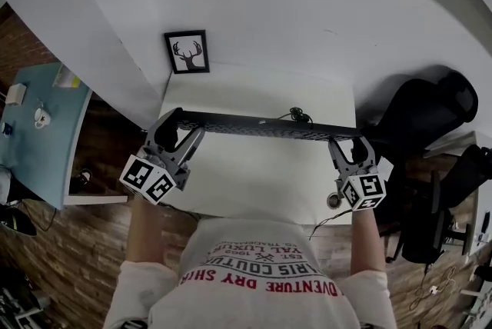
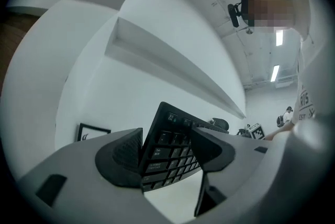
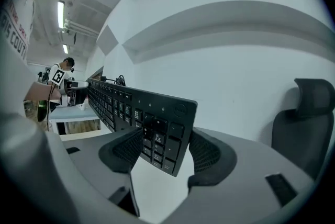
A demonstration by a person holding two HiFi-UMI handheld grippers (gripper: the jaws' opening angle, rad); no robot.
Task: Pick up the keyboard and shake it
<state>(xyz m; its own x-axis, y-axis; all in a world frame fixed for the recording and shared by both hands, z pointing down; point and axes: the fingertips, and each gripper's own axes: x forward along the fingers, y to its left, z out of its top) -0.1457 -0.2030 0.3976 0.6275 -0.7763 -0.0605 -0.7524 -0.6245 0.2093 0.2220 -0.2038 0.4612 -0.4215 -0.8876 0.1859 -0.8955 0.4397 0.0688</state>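
Note:
A long black keyboard [image 1: 269, 125] hangs above the white desk [image 1: 254, 174], turned edge-on in the head view. Its left end sits between the jaws of my left gripper [image 1: 174, 124], which is shut on it. In the left gripper view the keys [image 2: 170, 131] face the camera, pinched between both pads, with the left gripper [image 2: 166, 154] clamped round them. My right gripper [image 1: 347, 146] is shut on the keyboard's right end. In the right gripper view the keyboard [image 3: 120, 102] stretches away to the left, its numpad corner held in the right gripper [image 3: 165, 154].
A framed deer picture [image 1: 187, 52] leans against the wall at the desk's back left. The keyboard's cable [image 1: 296, 117] loops behind its middle. A black office chair [image 1: 419, 116] stands to the right, a light blue table [image 1: 38, 135] to the left.

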